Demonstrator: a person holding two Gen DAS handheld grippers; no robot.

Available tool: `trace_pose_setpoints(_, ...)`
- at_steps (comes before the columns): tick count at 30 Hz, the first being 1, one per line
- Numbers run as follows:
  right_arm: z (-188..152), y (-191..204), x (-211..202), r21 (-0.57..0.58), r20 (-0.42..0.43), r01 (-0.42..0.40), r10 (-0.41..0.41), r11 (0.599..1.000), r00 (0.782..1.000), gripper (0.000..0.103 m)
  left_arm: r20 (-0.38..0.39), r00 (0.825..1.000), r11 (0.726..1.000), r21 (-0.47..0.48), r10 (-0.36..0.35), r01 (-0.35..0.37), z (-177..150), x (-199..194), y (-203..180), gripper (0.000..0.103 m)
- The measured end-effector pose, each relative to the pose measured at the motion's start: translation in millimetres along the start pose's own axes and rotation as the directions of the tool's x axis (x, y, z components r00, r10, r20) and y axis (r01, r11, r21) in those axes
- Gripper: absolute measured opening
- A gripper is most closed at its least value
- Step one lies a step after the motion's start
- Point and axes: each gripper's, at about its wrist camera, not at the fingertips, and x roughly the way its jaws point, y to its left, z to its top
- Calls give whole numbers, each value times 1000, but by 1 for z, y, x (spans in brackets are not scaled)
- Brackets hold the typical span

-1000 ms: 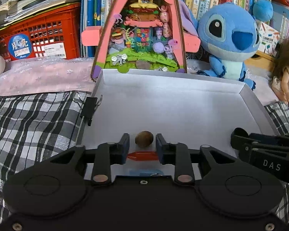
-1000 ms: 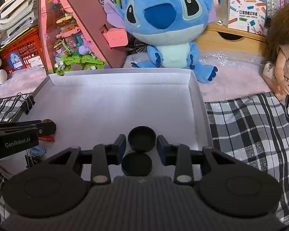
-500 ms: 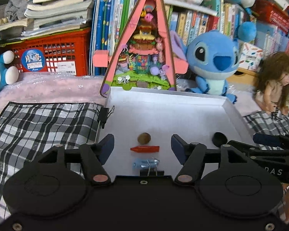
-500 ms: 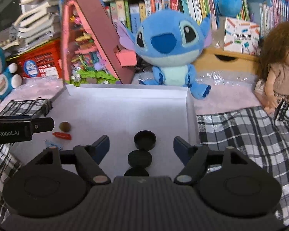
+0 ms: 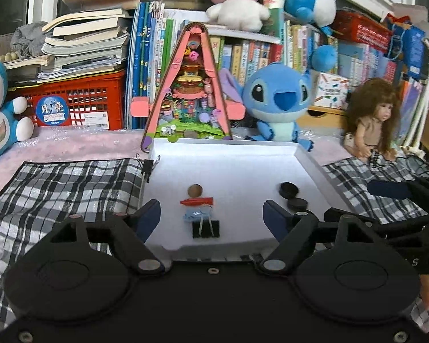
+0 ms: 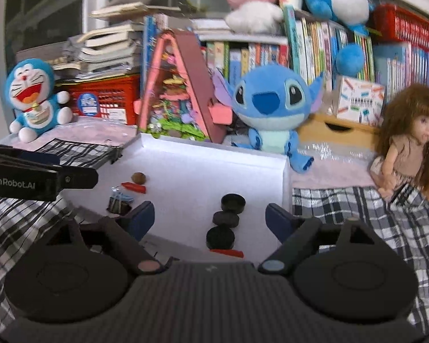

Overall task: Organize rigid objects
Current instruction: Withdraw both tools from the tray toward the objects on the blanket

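I am opening both tongs, left gripper and right gripper, empty; black discs look hard, light: pinch their sides.

The supporting surface is covered by a pale pink glittery sheet across the middle of the frame. Two black-and-white checked cloths lie on it: one at lower left, one at lower right. Between them, at centre, sits a shallow white cardboard tray. A blue plush toy with big ears, a brown-haired doll and a pink triangular diorama house stand along the sheet's far side.
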Motion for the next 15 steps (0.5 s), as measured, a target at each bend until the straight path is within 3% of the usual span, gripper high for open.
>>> trace_pose_setpoints(8, -16, 16, -38, -101, 81, -13, 22, 995, 997, 101, -7, 998, 997, -18, -69, 69, -23, -28, -2, 78)
trace_pose_setpoints(15, -32, 17, -58, -144, 86, -10, 23, 990, 996, 101, 5, 997, 997, 13, -76, 76, -46, -49, -9, 79)
